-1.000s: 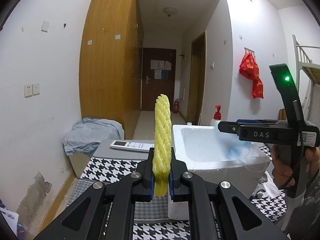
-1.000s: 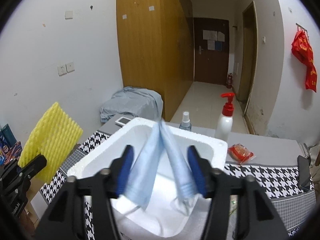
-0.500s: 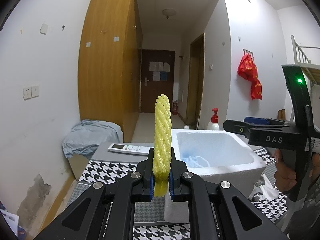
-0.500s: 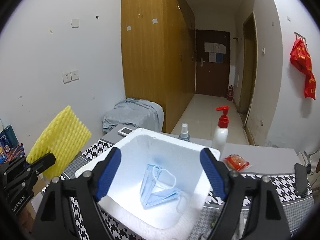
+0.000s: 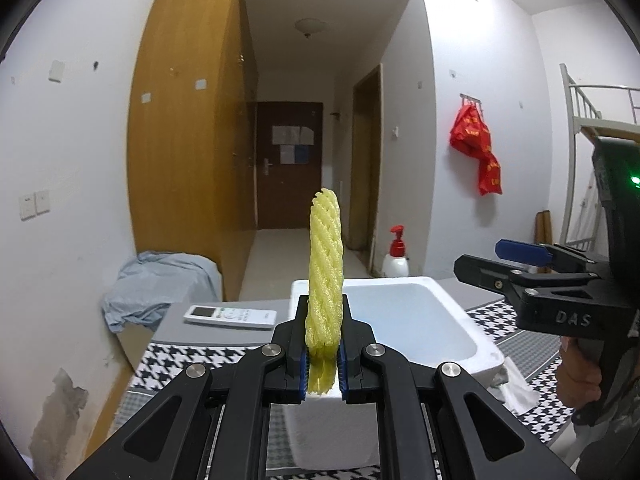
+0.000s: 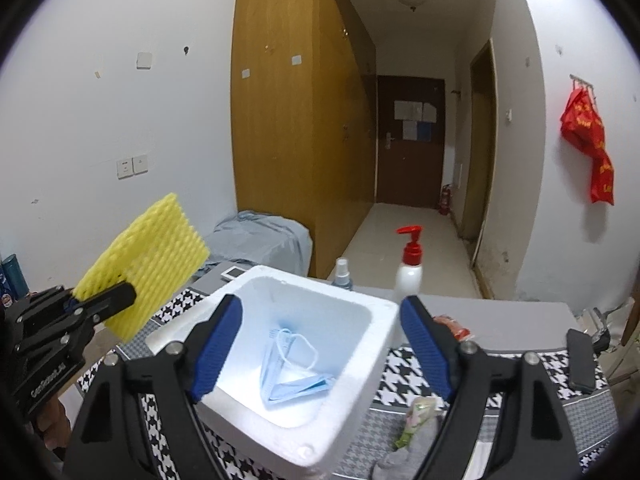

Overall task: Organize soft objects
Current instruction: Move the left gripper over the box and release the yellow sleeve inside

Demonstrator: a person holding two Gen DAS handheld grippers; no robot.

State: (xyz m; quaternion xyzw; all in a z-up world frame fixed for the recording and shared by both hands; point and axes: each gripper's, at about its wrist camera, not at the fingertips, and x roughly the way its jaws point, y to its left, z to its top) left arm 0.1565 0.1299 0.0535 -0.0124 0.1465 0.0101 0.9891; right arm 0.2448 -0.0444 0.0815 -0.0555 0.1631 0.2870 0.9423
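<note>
My left gripper (image 5: 323, 372) is shut on a yellow foam net sleeve (image 5: 325, 276) and holds it upright, left of the white foam box (image 5: 476, 336). The sleeve (image 6: 148, 256) and left gripper (image 6: 92, 300) also show at the left of the right wrist view. My right gripper (image 6: 320, 344) is open and empty above the foam box (image 6: 360, 412). A blue face mask (image 6: 288, 376) lies on the box floor. The right gripper (image 5: 516, 260) shows at the right of the left wrist view.
A white remote (image 5: 230, 316), a red-capped pump bottle (image 6: 409, 268) and a small spray bottle (image 6: 342, 274) stand behind the box. A red snack packet (image 6: 454, 328), a black phone (image 6: 581, 358) and crumpled soft items (image 6: 416, 420) lie to the right. A grey cloth heap (image 5: 160, 280) sits left.
My right gripper has opened and dropped the blue mask into the foam box, then pulled back and up. The left gripper still holds the yellow sleeve.
</note>
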